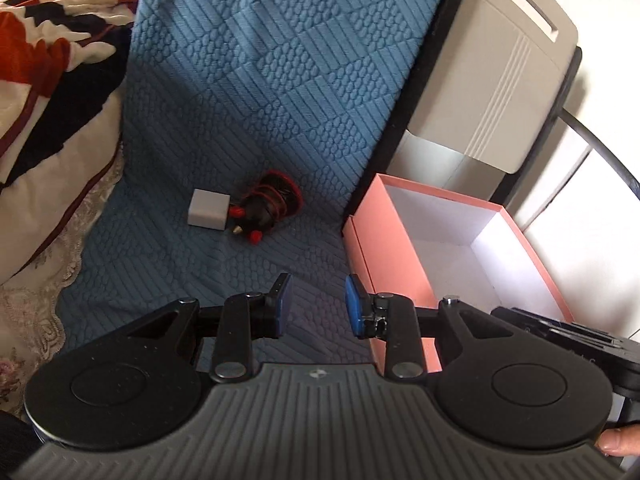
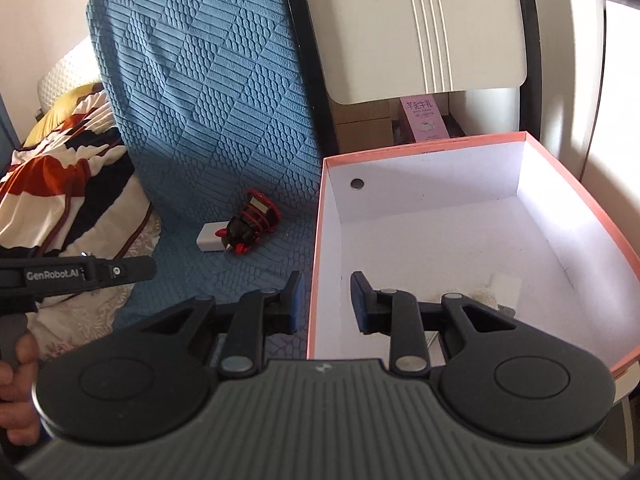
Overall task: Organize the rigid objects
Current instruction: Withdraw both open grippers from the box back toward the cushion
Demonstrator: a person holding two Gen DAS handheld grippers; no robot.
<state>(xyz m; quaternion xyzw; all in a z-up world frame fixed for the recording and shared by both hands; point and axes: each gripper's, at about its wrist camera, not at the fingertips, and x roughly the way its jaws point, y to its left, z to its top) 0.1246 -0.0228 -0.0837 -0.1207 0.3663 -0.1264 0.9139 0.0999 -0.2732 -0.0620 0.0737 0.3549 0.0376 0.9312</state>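
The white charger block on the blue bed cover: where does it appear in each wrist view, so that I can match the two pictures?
Left wrist view: the white charger block lies left of centre, touching the left side of the red-and-black cable bundle.
Right wrist view: it lies left of centre, again left of the bundle.
Shared landmark: the pink box, right of both.

Ahead of my parted left fingers [image 1: 318, 306] the quilted blue bed cover [image 1: 256, 92] lies bare up to a small white block [image 1: 209, 210] touching a red-and-black wire bundle [image 1: 267, 204]. The open pink cardboard box [image 1: 382, 240] walls my right; a patterned quilt [image 1: 48, 80] crowds my left.
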